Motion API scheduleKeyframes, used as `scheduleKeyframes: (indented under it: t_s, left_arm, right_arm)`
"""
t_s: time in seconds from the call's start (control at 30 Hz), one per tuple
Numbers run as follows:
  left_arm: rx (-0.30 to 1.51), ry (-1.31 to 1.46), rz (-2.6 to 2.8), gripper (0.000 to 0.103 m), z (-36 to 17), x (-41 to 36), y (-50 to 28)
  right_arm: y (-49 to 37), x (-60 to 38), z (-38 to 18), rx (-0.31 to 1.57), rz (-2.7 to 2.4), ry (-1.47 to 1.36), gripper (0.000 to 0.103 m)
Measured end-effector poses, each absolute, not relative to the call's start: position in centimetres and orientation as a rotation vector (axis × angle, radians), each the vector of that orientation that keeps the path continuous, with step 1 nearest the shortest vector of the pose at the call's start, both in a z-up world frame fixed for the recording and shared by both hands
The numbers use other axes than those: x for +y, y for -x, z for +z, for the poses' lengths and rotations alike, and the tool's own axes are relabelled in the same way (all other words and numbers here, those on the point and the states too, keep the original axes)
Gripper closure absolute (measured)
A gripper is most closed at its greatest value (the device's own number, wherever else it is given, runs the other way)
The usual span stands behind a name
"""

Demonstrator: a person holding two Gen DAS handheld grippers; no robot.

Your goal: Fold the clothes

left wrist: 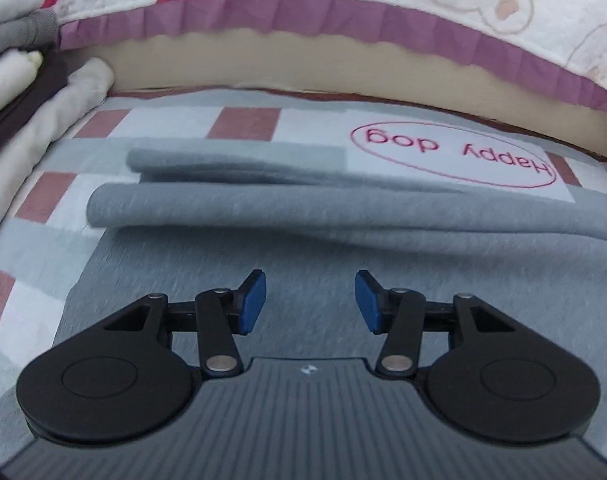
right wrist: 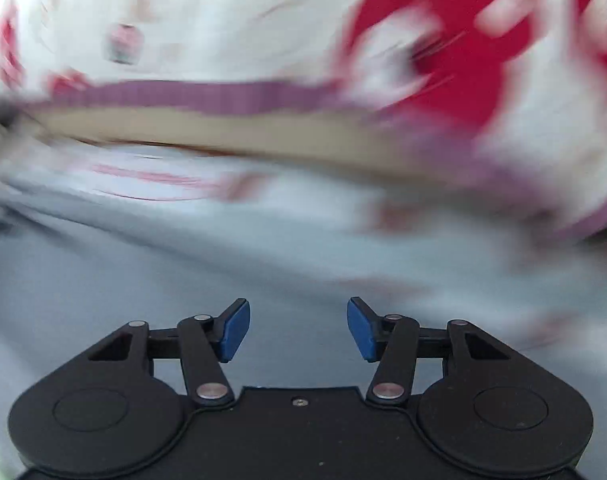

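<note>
A grey garment (left wrist: 263, 216) lies folded in layers on a checked red, white and grey bed sheet (left wrist: 43, 196). My left gripper (left wrist: 310, 304) is open and empty, low over the garment's near flat part. My right gripper (right wrist: 298, 330) is open and empty above grey cloth (right wrist: 103, 280). The right wrist view is heavily motion-blurred.
A stack of folded clothes (left wrist: 11, 52) sits at the far left. A quilt with purple frill and red cartoon print (left wrist: 343, 24) bounds the far side. A "Happy dog" label (left wrist: 455, 156) is printed on the sheet beyond the garment.
</note>
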State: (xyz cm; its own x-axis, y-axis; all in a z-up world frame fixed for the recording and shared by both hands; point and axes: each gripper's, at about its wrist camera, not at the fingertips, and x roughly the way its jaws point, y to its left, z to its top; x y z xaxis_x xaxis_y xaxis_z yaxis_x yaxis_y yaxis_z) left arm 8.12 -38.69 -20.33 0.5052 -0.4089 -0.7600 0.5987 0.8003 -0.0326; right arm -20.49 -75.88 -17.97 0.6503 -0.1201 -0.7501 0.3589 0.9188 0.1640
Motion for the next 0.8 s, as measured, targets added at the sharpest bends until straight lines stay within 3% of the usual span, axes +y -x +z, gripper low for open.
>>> scheduleKeyframes:
  t_s: [0.17,0.27,0.4,0.63,0.8]
  left_arm:
    - [0.858,-0.271,-0.579,0.054,-19.4,-39.5,-10.8]
    - [0.936,-0.338,-0.447,0.053,-20.2,-41.0,-14.2]
    - [0.889,-0.398,-0.401,0.053,-20.0,-43.1,-17.0]
    - [0.819,-0.330,-0.388,0.050,-18.5,-41.9,-19.0]
    - [0.857,-0.300,-0.533,0.049,-18.5,-40.4,-18.4]
  right_arm:
    - [14.6,-73.9,-22.5,0.938,-0.169,-0.303,0.042]
    - [12.0,-73.4,-23.1,0.903,-0.229,-0.237,0.039]
    - [9.6,-74.7,-23.7,0.851,-0.351,-0.184,0.036]
    - [13.4,-78.3,-22.6,0.812,-0.385,-0.288,0.035]
    - [19.0,-79.0,-22.4,0.859,-0.286,-0.170,0.034]
